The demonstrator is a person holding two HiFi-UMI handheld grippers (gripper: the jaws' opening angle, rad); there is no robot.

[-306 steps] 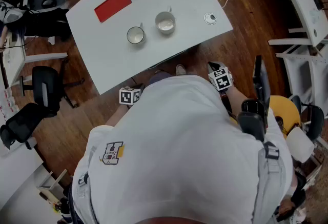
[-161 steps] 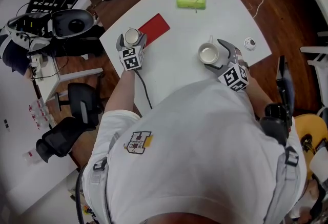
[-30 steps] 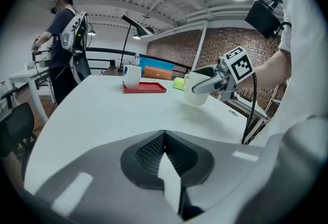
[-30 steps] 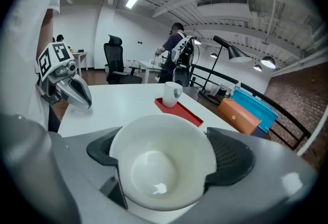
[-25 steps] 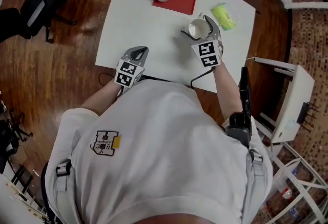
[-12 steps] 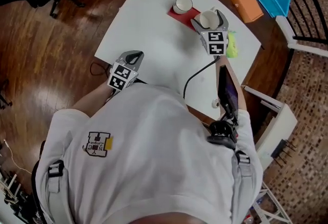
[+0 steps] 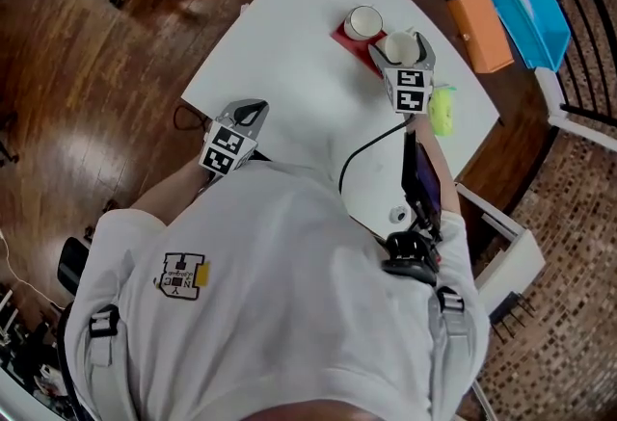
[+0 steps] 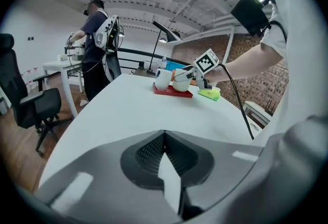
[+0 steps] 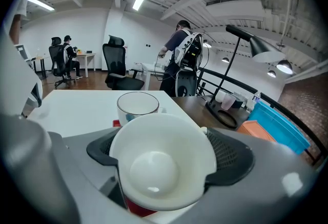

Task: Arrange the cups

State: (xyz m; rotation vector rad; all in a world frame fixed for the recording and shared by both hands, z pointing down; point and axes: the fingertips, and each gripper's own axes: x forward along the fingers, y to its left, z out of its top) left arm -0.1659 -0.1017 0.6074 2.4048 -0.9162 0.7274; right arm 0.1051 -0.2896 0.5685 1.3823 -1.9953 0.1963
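Note:
A white cup (image 7: 363, 22) stands on the far part of a red mat (image 7: 353, 39) on the white table (image 7: 289, 63). My right gripper (image 7: 401, 50) is shut on a second white cup (image 7: 394, 46) and holds it over the mat's near end, close beside the first. In the right gripper view the held cup (image 9: 161, 166) fills the jaws, with the other cup (image 9: 137, 107) just behind it. Whether the held cup touches the mat is hidden. My left gripper (image 7: 251, 108) hangs shut and empty at the table's near edge, far from both cups (image 8: 172, 79).
A green packet (image 7: 442, 111) lies right of the mat, near my right gripper. An orange box (image 7: 479, 31) and a blue tray (image 7: 528, 5) sit beyond the table's right edge. A black cable (image 7: 362, 154) runs across the table. A person (image 8: 97, 48) stands behind it.
My right gripper has carried its cup away from me, from mid-table to the red mat beside the other cup. The left gripper has stayed shut at the near edge.

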